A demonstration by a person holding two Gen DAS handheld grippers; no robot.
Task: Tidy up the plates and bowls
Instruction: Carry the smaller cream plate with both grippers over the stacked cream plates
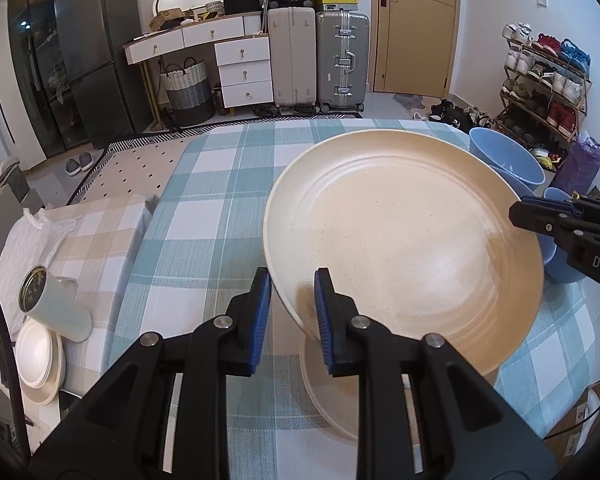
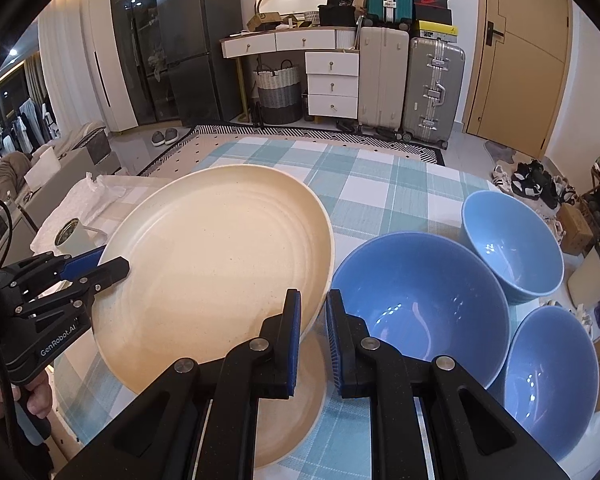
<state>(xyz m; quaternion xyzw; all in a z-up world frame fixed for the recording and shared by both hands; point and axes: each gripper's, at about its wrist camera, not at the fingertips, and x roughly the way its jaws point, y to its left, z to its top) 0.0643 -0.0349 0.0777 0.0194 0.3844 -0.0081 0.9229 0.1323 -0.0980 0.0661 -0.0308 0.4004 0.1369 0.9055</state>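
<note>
Cream plate (image 1: 400,236), large and speckled, hung tilted above the blue-and-white checked tablecloth (image 1: 204,220), held from two sides at once. Its near rim sat pinched between the blue pads of the left gripper (image 1: 290,312), whose jaws were clenched on that edge. On the opposite side the right gripper (image 2: 314,332) was clamped on the rim in the same way, one pad inside the plate and one outside. Directly beneath the raised plate a second cream plate (image 2: 296,408) lay flat on the cloth, partly covered by the one above.

Just beside the held plate stood three blue bowls: a large blue bowl (image 2: 420,304) nearest the right gripper, a far bowl (image 2: 512,248) behind it, and a third bowl (image 2: 548,384) at the table's right edge. To the left, on a beige checked surface, a white mug (image 1: 56,304) lay tipped beside a small stack of white plates (image 1: 40,356).
</note>
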